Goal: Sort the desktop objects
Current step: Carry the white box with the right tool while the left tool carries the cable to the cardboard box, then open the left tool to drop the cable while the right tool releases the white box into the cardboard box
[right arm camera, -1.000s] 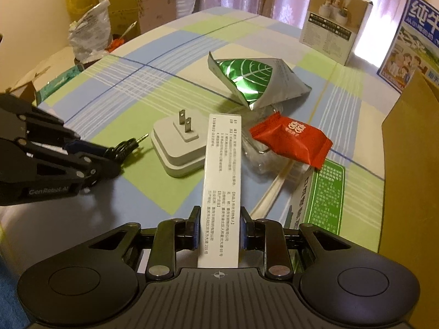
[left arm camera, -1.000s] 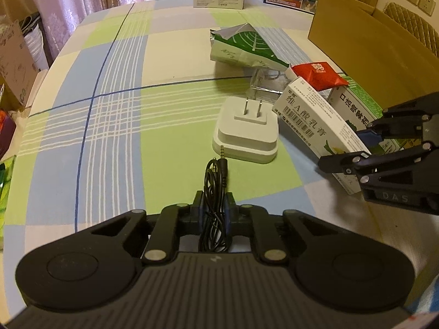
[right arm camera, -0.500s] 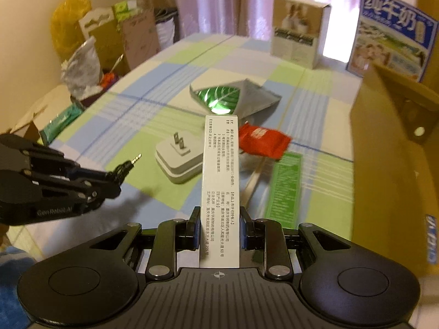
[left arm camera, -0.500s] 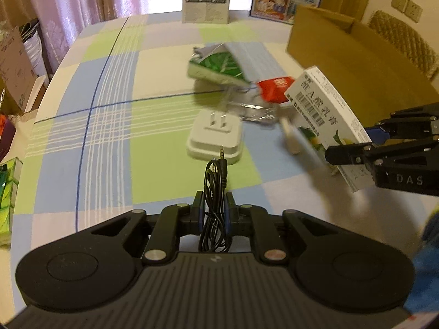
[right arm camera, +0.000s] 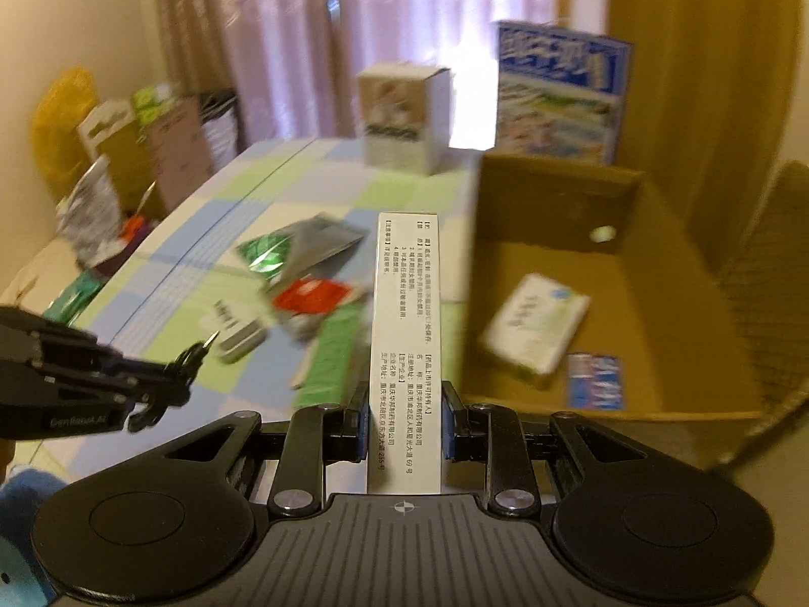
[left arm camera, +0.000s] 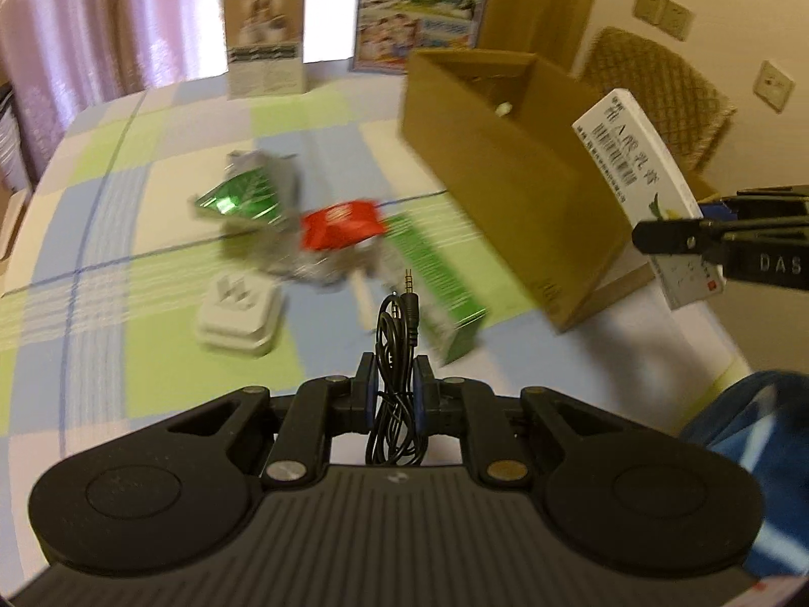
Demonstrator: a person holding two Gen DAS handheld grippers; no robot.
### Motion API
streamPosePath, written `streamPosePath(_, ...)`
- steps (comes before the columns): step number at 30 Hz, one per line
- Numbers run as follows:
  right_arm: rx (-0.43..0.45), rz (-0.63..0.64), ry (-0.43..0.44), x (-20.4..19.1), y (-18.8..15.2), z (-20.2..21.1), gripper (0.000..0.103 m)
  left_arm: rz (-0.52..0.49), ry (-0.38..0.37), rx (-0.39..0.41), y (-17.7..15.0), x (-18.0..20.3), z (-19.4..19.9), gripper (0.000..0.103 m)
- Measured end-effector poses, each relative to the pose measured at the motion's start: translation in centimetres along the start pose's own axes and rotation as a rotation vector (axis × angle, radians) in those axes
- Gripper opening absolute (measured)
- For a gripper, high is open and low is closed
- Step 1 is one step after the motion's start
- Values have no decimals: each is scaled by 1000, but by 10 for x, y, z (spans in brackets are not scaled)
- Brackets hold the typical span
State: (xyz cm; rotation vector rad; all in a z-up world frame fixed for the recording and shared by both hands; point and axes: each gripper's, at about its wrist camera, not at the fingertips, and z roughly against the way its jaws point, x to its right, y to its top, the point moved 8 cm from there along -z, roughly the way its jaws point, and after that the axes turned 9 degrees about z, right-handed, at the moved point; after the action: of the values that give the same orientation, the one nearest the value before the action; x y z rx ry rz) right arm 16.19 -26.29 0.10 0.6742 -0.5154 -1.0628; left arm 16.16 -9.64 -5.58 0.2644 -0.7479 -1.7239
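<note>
My left gripper (left arm camera: 395, 388) is shut on a coiled black audio cable (left arm camera: 397, 354), its jack plug pointing up, raised above the checked tablecloth. My right gripper (right arm camera: 404, 417) is shut on a long white medicine box (right arm camera: 407, 323), held high beside the open cardboard box (right arm camera: 556, 187). In the left wrist view the same white medicine box (left arm camera: 639, 172) hangs near the cardboard box (left arm camera: 505, 187) rim. On the table lie a white plug adapter (left arm camera: 237, 316), a red packet (left arm camera: 344, 225), a green carton (left arm camera: 437, 283) and a silver-green pouch (left arm camera: 248, 194).
Inside the cardboard box lie a white tissue pack (right arm camera: 536, 323) and a small blue packet (right arm camera: 594, 379). A photo-printed box (left arm camera: 265, 45) and a blue milk carton box (left arm camera: 419, 5) stand at the table's far edge. A wicker chair (left arm camera: 652, 86) sits behind the cardboard box.
Both grippers have risen and swung right toward the cardboard box, each still holding its load. The white medicine box now hangs by the box's rim; the box's inside has come into view.
</note>
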Motion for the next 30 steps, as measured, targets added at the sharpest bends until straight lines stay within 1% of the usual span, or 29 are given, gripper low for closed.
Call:
streamPosePath(3,17,-17,-52,29,1,17,23,-21,-40,15,16,30,-4,10)
streamPosePath(8,29,-61,-112,73,2,32,23,-61,-112,45,47,85,-10,10)
streamPosePath(12,32,-72,-136,98,5,32,23,-76,-158,63,71,122,-20,10)
streamPosePath(16,30,-87,-144,120,6,28,23,-80,-187,71,90,149,-35,10)
streamPosePath(22,4,-95,-147,141,8,9,23,-78,-200,64,108,174,-61,10)
streamPosePath(30,-28,-97,-138,155,6,-22,23,-37,-209,31,110,175,-91,10)
